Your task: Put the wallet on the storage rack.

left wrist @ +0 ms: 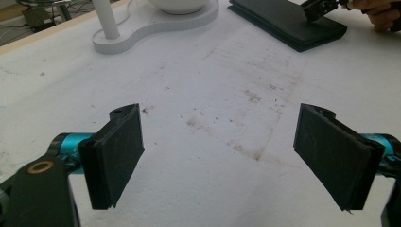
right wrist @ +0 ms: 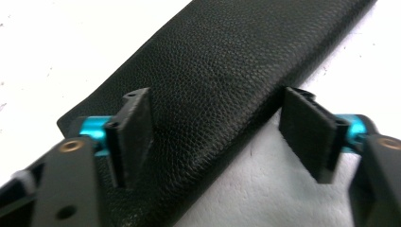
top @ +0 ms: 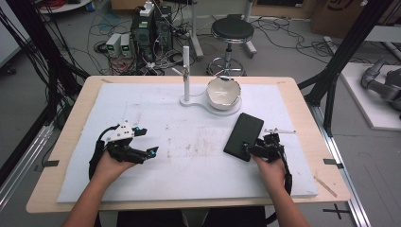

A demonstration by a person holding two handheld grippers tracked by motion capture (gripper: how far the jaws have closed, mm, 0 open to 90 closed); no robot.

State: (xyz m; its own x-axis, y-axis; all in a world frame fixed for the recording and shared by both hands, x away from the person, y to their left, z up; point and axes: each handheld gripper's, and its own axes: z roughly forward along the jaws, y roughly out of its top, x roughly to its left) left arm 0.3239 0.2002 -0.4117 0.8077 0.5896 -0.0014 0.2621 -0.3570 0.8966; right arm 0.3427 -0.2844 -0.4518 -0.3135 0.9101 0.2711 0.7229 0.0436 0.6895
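A flat black leather case (top: 243,135) lies at an angle on the white mat, right of centre. In the right gripper view its grained surface (right wrist: 222,80) runs up between the jaws. My right gripper (top: 249,150) is open at the case's near end, one jaw over the leather and the other over the mat beside its edge (right wrist: 220,142). My left gripper (top: 144,142) stands open over bare mat at the left, nothing between its pads (left wrist: 220,156). The case (left wrist: 288,21) and the right gripper (left wrist: 319,8) show far off in the left gripper view.
A white stand (top: 186,75) with an upright post and a white bowl (top: 222,92) sits at the back centre of the mat. The wooden table edge (top: 326,156) frames the white mat (top: 189,156). A thin white stick (top: 280,131) lies by the right hand.
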